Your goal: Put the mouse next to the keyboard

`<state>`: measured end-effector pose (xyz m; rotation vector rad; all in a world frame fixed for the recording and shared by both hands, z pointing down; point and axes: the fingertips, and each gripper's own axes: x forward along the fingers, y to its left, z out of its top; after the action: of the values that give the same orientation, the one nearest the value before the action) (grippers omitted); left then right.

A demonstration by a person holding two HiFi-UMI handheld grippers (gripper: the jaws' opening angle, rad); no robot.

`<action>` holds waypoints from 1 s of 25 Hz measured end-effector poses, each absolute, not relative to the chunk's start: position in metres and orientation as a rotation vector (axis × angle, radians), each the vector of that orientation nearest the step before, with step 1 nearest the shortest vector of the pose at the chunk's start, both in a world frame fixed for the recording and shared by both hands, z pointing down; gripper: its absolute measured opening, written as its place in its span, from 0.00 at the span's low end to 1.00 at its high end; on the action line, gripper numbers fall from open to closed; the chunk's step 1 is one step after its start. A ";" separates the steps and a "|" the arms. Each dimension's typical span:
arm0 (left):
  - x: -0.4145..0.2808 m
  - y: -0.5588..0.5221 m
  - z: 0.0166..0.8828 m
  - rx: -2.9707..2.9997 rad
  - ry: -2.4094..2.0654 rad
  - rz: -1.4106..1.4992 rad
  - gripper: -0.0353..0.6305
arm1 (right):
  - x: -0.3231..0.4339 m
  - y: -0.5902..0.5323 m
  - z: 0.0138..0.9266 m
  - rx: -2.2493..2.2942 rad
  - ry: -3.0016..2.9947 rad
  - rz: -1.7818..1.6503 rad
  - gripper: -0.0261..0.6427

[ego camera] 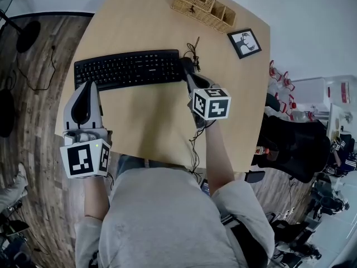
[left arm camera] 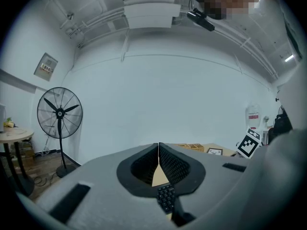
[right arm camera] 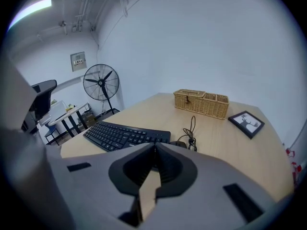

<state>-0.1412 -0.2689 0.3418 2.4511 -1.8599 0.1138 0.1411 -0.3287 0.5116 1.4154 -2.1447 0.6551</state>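
A black keyboard (ego camera: 128, 68) lies across the far half of the wooden table (ego camera: 150, 121). The black mouse (ego camera: 187, 65) sits at the keyboard's right end, with its coiled cable (ego camera: 193, 50) just behind it. My right gripper (ego camera: 189, 77) is just short of the mouse, jaws shut with nothing between them; in the right gripper view the closed tips (right arm camera: 154, 150) hide most of the mouse (right arm camera: 180, 143). My left gripper (ego camera: 85, 94) hovers over the table's left front, in front of the keyboard's left end, jaws also shut and empty (left arm camera: 158, 150).
A wicker basket (ego camera: 202, 7) and a small framed picture (ego camera: 244, 42) stand at the far right of the table. A floor fan (right arm camera: 101, 83) and a side table (right arm camera: 67, 114) stand beyond the left edge. Dark clutter (ego camera: 290, 144) fills the floor to the right.
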 end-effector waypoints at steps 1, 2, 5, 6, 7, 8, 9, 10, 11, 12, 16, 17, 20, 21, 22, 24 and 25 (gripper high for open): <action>-0.140 -0.268 0.340 2.460 -1.854 0.111 0.07 | 0.140 -0.326 0.506 1.418 -2.157 0.632 0.06; -0.139 -0.267 0.338 2.469 -1.848 0.108 0.07 | 0.138 -0.323 0.499 1.421 -2.171 0.612 0.06; -0.134 -0.264 0.334 2.498 -1.826 0.098 0.07 | 0.135 -0.313 0.481 1.439 -2.205 0.549 0.06; -0.132 -0.263 0.332 2.508 -1.818 0.094 0.07 | 0.135 -0.310 0.474 1.450 -2.211 0.526 0.06; -0.130 -0.262 0.331 2.517 -1.809 0.091 0.07 | 0.134 -0.307 0.468 1.461 -2.219 0.505 0.06; -0.128 -0.261 0.329 2.526 -1.800 0.087 0.07 | 0.134 -0.303 0.461 1.473 -2.230 0.487 0.06; -0.126 -0.261 0.328 2.535 -1.791 0.085 0.07 | 0.133 -0.300 0.454 1.486 -2.244 0.470 0.06; -0.124 -0.261 0.327 2.544 -1.781 0.083 0.07 | 0.133 -0.297 0.447 1.503 -2.259 0.453 0.06; -0.122 -0.261 0.325 2.554 -1.771 0.081 0.07 | 0.133 -0.294 0.440 1.523 -2.273 0.436 0.06; -0.120 -0.261 0.324 2.563 -1.761 0.077 0.07 | 0.134 -0.291 0.434 1.545 -2.286 0.419 0.06; -0.115 -0.261 0.320 2.594 -1.730 0.058 0.07 | 0.137 -0.278 0.409 1.621 -2.326 0.354 0.06; -0.114 -0.260 0.319 2.599 -1.724 0.054 0.07 | 0.137 -0.275 0.403 1.636 -2.331 0.340 0.06; -0.111 -0.260 0.315 2.615 -1.706 0.039 0.07 | 0.140 -0.265 0.388 1.678 -2.339 0.306 0.06; -0.109 -0.260 0.313 2.622 -1.699 0.034 0.07 | 0.142 -0.262 0.383 1.692 -2.340 0.300 0.06; -0.108 -0.260 0.312 2.630 -1.692 0.030 0.07 | 0.143 -0.259 0.379 1.706 -2.341 0.297 0.06; -0.104 -0.259 0.309 2.648 -1.676 0.022 0.07 | 0.145 -0.253 0.371 1.731 -2.346 0.288 0.06; -0.102 -0.259 0.307 2.657 -1.668 0.018 0.07 | 0.146 -0.250 0.366 1.743 -2.351 0.281 0.06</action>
<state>-0.1015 -0.2591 0.3075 2.6574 -1.6679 0.0180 0.1462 -0.2505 0.3661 1.7428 -2.3515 0.2808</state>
